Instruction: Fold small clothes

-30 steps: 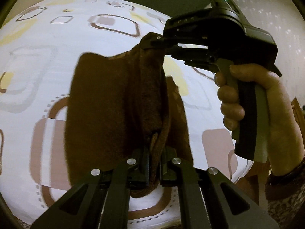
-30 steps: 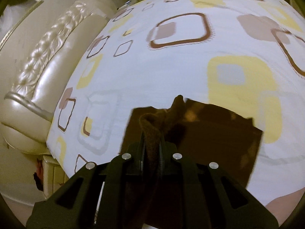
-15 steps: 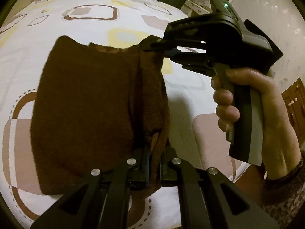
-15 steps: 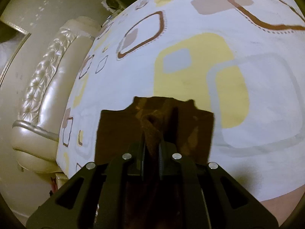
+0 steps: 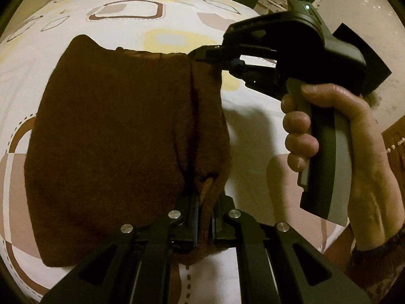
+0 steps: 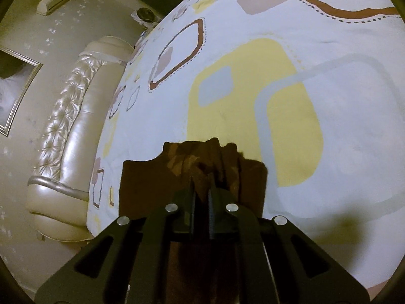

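The left gripper (image 5: 204, 217) is pinched tight on one corner of the brown cloth (image 5: 114, 147). The right gripper (image 5: 202, 57) is clamped on the far corner of the same edge. That held edge runs straight away from the left fingers toward the right ones. The rest of the cloth spreads to the left of it, over the patterned bedsheet (image 5: 255, 116), seemingly low over it. Neither hand looks nearer the free side; I'd guess both must lower together.
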A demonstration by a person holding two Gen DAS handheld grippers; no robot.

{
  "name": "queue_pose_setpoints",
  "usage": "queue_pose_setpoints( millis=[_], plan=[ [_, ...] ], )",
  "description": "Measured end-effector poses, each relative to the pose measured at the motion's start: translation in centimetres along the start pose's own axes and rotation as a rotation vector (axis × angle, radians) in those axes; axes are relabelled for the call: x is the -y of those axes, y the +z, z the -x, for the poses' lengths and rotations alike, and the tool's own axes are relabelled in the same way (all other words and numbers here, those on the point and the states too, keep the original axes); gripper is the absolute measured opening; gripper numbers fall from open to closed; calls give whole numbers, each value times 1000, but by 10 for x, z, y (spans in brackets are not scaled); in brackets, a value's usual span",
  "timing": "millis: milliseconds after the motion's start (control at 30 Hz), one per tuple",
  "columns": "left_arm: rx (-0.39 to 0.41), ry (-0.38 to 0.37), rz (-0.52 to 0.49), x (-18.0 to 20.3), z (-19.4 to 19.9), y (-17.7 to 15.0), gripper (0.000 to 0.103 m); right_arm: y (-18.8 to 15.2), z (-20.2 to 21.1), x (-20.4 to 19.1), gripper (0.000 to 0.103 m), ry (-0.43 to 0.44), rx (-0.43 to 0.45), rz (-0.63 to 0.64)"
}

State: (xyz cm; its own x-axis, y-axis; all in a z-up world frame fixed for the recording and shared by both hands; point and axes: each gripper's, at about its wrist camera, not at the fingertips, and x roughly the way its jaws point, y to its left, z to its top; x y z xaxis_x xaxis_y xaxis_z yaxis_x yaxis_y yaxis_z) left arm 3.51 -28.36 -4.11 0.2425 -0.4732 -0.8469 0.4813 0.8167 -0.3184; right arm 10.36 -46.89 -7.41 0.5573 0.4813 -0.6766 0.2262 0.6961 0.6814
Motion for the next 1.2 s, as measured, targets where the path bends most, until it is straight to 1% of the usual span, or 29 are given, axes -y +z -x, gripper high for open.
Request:
queue_pose_setpoints(
  millis=[100, 267, 300, 400, 433, 467, 500, 533, 567, 633, 667, 700, 733, 800, 867, 933, 967, 1033, 1100, 1167, 1200],
  plan=[
    [-2, 22, -6, 6, -4, -5, 7, 2, -5, 3, 6, -7, -3, -2],
    [-6, 38, -21, 8, -10, -9, 8, 2, -11, 16, 6, -32, -5, -26],
    [-3, 41, -28, 8, -10, -10, 8, 2, -12, 20, 6, -25, -9, -39],
    [6, 36, -52, 10, -9, -12, 14, 1, -9, 30, 9, -5, 7, -81],
    [7, 22, -62, 10, -9, -14, 22, 0, -6, 32, 10, -3, 18, -89],
    [9, 9, -69, 12, -7, -14, 33, 0, 0, 37, 17, -5, 40, -108],
    [12, -16, -83, 14, -6, -16, 39, 0, 5, 41, 21, -11, 57, -127],
    [19, -32, -94, 15, -4, -18, 49, 0, 11, 46, 23, -11, 70, -146],
    [32, -44, -106, 17, -1, -20, 54, -1, 16, 51, 28, -14, 77, -160],
    [60, -61, -135, 20, 8, -26, 56, -5, 27, 57, 35, -16, 90, -176],
    [68, -77, -142, 20, 12, -29, 57, -9, 35, 58, 41, -5, 97, -178],
    [72, -102, -145, 18, 17, -32, 57, -14, 42, 59, 47, 1, 105, -177],
    [77, -129, -142, 13, 23, -34, 58, -19, 48, 59, 49, 7, 111, -176],
    [90, -158, -118, -1, 38, -40, 63, -34, 63, 57, 58, 37, 119, -169],
    [102, -187, -71, -20, 52, -45, 66, -51, 76, 56, 61, 58, 119, -160],
    [117, -214, 4, -49, 67, -50, 66, -69, 84, 54, 63, 81, 116, -157],
    [123, -232, 38, -63, 75, -52, 67, -80, 88, 53, 65, 97, 114, -164],
    [133, -234, 103, -95, 87, -58, 72, -98, 91, 51, 66, 121, 102, -168],
    [132, -255, 177, -127, 92, -63, 72, -118, 88, 49, 67, 141, 74, -171],
    [134, -231, 246, -151, 94, -69, 72, -136, 81, 49, 69, 160, 48, -187],
    [130, -235, 286, -163, 93, -74, 72, -143, 76, 48, 69, 167, 28, -195]
  ],
)
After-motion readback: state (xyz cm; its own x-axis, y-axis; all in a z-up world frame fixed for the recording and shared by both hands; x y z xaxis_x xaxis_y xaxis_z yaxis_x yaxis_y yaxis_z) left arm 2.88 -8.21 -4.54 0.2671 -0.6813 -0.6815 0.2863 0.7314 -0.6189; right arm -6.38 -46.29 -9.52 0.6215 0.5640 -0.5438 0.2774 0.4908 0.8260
